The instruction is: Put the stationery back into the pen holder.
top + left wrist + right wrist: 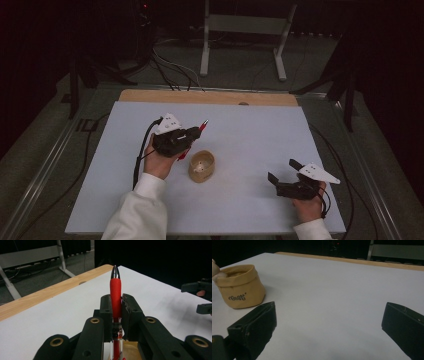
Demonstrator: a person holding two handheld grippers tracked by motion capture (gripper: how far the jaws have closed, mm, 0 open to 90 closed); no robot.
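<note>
1. My left claw (192, 134) is clamped on a red pen (115, 293). In the left gripper view its jaws press the barrel from both sides, and the silver tip points up and away from my hand.
2. I take the small tan fabric pouch (202, 166) as my landmark. The pen hangs just above and behind it, tilted, with its tip (204, 123) toward the far wooden edge of the desk (260, 140). Its lower end (182, 156) sits close beside the pouch's left rim; I cannot tell whether they touch.
3. The pouch stands upright and open on the desk. Something pale rests at its mouth, showing at the left edge in the right gripper view (215, 271). What it is I cannot make out.
4. My right claw (281, 171) hovers well to the right of the pouch, low over the desk. Its jaws stand wide apart and hold nothing.
5. As I judge it, the pick-up is done: the pen is off the desk and firmly held. Still left is lining the lower end over the pouch's opening, lowering it in and letting go.
6. The pouch is soft and light, so my free right claw may need to steady it.
</note>
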